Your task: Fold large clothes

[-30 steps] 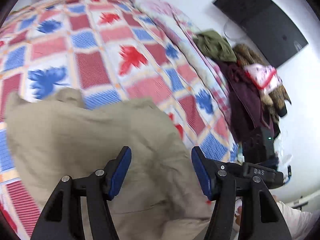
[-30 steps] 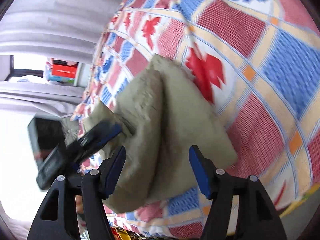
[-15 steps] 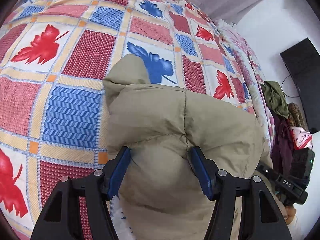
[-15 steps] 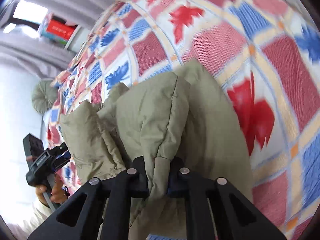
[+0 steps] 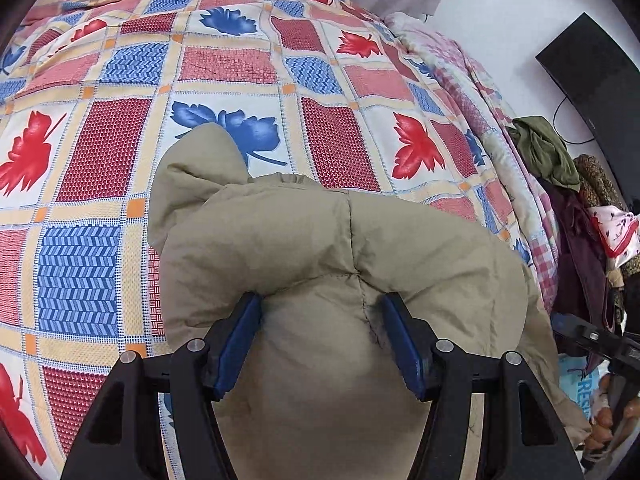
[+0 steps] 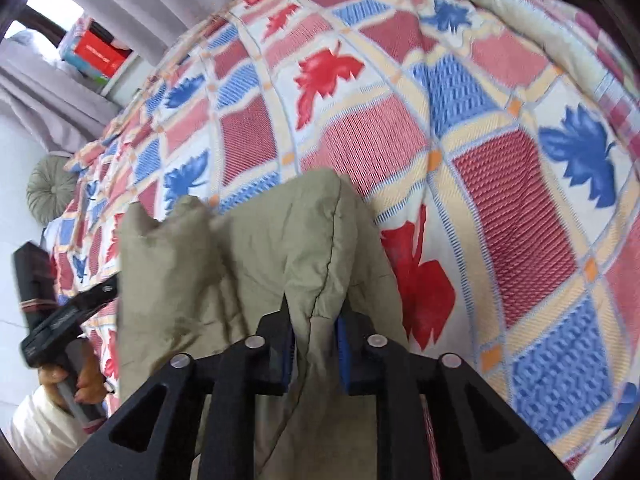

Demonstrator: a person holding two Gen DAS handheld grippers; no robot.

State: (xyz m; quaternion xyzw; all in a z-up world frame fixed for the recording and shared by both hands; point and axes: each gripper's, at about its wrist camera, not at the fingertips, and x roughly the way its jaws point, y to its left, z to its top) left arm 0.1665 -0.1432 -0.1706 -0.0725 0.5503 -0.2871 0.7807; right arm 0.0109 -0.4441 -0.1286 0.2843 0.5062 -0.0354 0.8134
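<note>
A puffy khaki quilted jacket [image 5: 320, 240] lies bunched on the patchwork bedspread [image 5: 100, 144]. My left gripper [image 5: 320, 340] is open, its blue pads on either side of a bulge of the jacket's fabric. My right gripper [image 6: 314, 344] is shut on a fold of the same jacket [image 6: 280, 248], pinching it along a seam. The left gripper also shows at the left edge of the right wrist view [image 6: 68, 320], and the right gripper at the right edge of the left wrist view [image 5: 592, 336].
A heap of other clothes [image 5: 568, 192] sits beyond the bed's right edge below a dark wall screen [image 5: 592, 68]. A round grey cushion [image 6: 50, 192] and a shelf with a red box [image 6: 100, 52] lie at the bed's far left by the curtains.
My right gripper went from open to shut on a jacket fold. My left gripper came down over the jacket and stays open around a bulge of it.
</note>
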